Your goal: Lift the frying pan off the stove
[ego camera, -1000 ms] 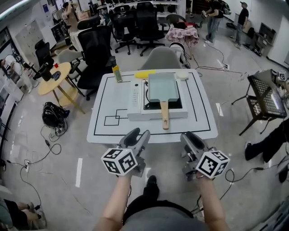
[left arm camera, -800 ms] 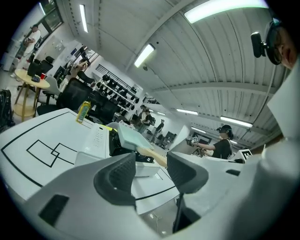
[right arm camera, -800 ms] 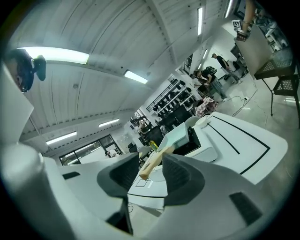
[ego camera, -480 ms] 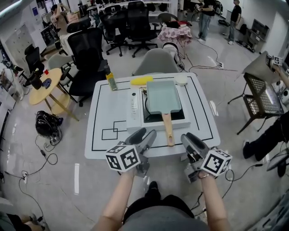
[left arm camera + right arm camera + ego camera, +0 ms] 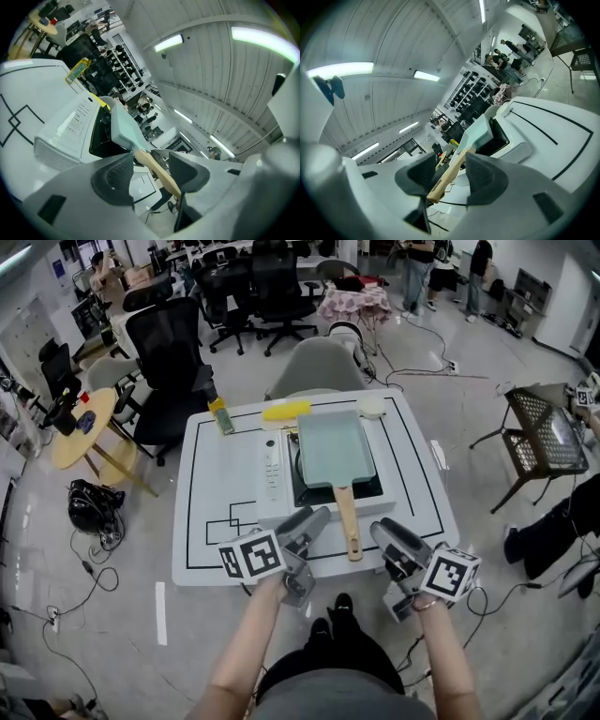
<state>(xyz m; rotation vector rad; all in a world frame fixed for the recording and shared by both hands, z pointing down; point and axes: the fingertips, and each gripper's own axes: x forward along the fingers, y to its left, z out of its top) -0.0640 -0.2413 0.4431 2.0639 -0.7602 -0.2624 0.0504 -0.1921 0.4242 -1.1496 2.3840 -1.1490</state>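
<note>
A pale green rectangular frying pan [image 5: 335, 448] sits on a white single-burner stove [image 5: 275, 474] on the white table [image 5: 211, 521]. Its wooden handle [image 5: 349, 521] points toward me. At the table's near edge, my left gripper [image 5: 309, 519] is just left of the handle's end and my right gripper [image 5: 387, 535] just right of it. Both jaws are opening with nothing pressed between the pads. In the left gripper view the pan [image 5: 124, 129] and handle [image 5: 157, 168] show through the gap of the left gripper [image 5: 150, 171]. The right gripper [image 5: 450, 178] frames the handle [image 5: 449, 177] the same way.
Along the table's far edge lie a yellow object [image 5: 286, 410], a white round object [image 5: 371, 406] and a green-yellow box [image 5: 219, 415]. A grey chair [image 5: 319, 367] stands behind the table. A wire rack [image 5: 544, 442] is at the right, a round wooden table [image 5: 80, 423] at the left.
Both grippers have moved forward from in front of the table to its near edge, beside the handle's end. Their jaws stand wider apart. The pan has not moved on the stove.
</note>
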